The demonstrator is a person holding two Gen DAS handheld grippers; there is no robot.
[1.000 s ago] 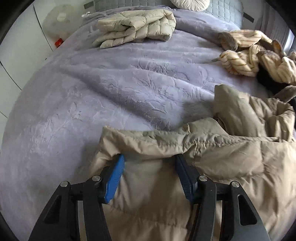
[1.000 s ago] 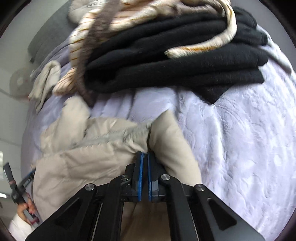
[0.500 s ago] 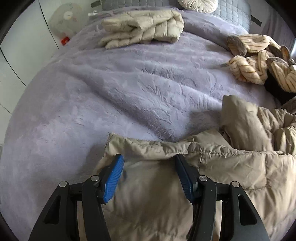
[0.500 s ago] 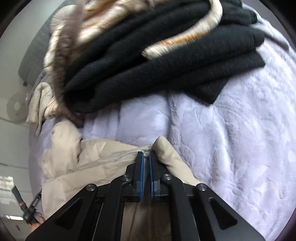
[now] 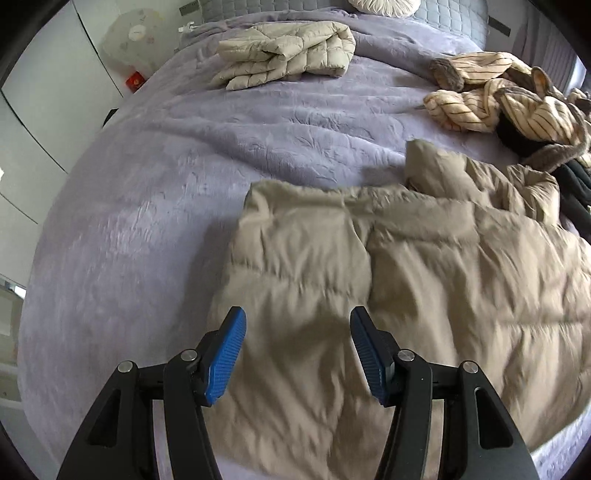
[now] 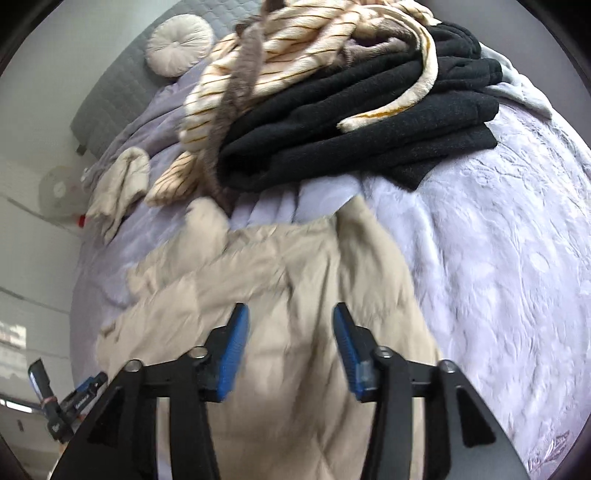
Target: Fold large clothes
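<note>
Your left hand-held gripper (image 5: pixel 297 354) hangs above the beige puffer jacket (image 5: pixel 388 295) with its blue pads spread apart and nothing between them; the fabric lies below, not pinched. The jacket spreads out ahead of and to the right of this gripper on the lilac bedspread (image 5: pixel 147 184), its far edge folded over into a thick ridge with a bunched part beyond on the right.

Your right hand-held gripper (image 6: pixel 291 350) has just been opening: its jaws now stand apart with no cloth between the pads, and the same jacket (image 6: pixel 280 288) lies loose directly beneath and ahead of it.

Far ahead of the left gripper, near the grey headboard (image 5: pixel 443 14), sits a second folded puffer jacket (image 5: pixel 288 51). Ahead and to the right lies a striped cream fleece garment (image 5: pixel 491 99). From the right gripper, that striped piece (image 6: pixel 295 55) drapes over a stack of black folded clothes (image 6: pixel 369 122) just beyond the jacket's far edge. A round cushion (image 6: pixel 179 44) rests against the headboard, far ahead to the left.
</note>
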